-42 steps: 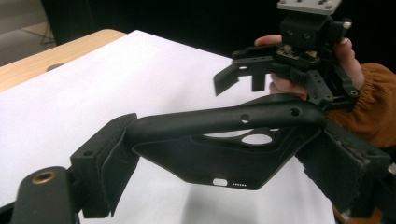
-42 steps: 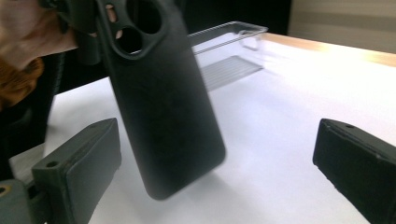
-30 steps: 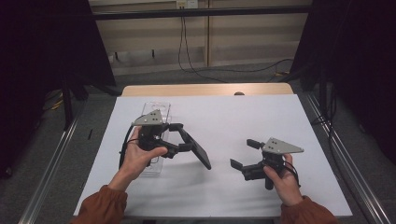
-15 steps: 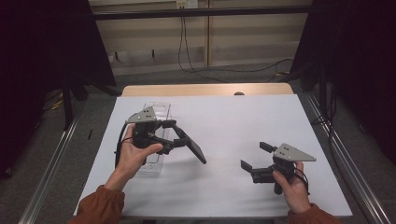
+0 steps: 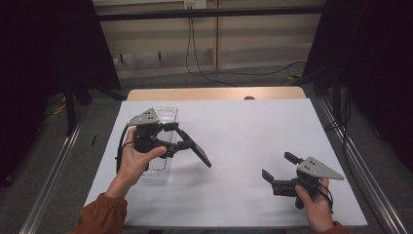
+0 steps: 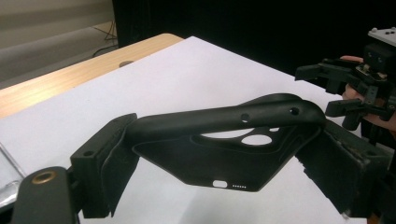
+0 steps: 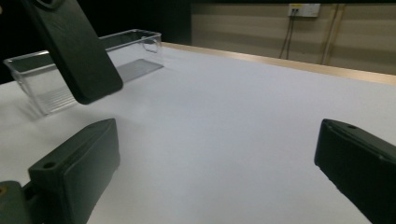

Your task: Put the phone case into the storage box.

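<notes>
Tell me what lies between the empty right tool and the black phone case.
Nothing: in the high view, only bare white table separates the right tool from the black phone case.

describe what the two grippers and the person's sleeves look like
Both the left gripper and the right gripper are black, each with two blocky jaws and a grey three-cornered plate on top. A black cable loops from the left one. The sleeves are rust orange.

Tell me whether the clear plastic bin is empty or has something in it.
Seemingly empty: in the right gripper view the clear bin shows only its bare floor; the phone case hangs outside it, and the near end is hidden.
</notes>
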`<control>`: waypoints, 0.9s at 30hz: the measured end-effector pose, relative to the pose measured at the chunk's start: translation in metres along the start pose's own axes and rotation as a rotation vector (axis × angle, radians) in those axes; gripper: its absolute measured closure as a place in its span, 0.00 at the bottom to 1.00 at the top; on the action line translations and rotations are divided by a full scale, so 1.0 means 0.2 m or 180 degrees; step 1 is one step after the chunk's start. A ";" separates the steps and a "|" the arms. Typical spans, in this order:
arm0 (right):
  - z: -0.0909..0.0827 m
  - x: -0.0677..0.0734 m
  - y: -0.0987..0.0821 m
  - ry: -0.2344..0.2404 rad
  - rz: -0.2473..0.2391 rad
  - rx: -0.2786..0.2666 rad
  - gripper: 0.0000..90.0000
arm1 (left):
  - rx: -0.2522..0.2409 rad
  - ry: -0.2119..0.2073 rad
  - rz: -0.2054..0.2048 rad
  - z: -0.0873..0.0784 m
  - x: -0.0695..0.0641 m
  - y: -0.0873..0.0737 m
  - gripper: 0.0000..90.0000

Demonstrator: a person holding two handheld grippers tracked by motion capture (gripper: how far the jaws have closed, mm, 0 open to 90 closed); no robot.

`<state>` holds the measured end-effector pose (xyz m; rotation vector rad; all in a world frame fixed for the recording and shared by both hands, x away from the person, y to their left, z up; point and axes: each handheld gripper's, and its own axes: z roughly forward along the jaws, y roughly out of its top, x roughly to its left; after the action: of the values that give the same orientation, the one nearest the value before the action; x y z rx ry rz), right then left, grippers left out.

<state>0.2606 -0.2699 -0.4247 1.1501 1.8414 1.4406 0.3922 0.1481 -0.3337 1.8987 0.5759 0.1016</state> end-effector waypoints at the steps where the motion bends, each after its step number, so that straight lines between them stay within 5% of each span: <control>1: -0.01 -0.01 -0.01 -0.0019 -0.0021 0.0002 0.00 | -0.0004 0.0012 -0.0019 0.00 0.00 0.00 0.16; 16: -0.02 -0.04 -0.02 -0.0212 -0.0148 -0.0038 0.00 | -0.0060 0.0255 -0.0062 -0.08 0.04 0.10 0.16; 27: -0.04 -0.06 -0.03 -0.0322 -0.0084 -0.0095 0.00 | -0.0076 0.0505 -0.0060 -0.19 0.10 0.20 0.16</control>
<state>0.2592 -0.2846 -0.4296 1.1582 1.7538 1.3654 0.4101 0.1776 -0.2872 1.8723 0.6967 0.2476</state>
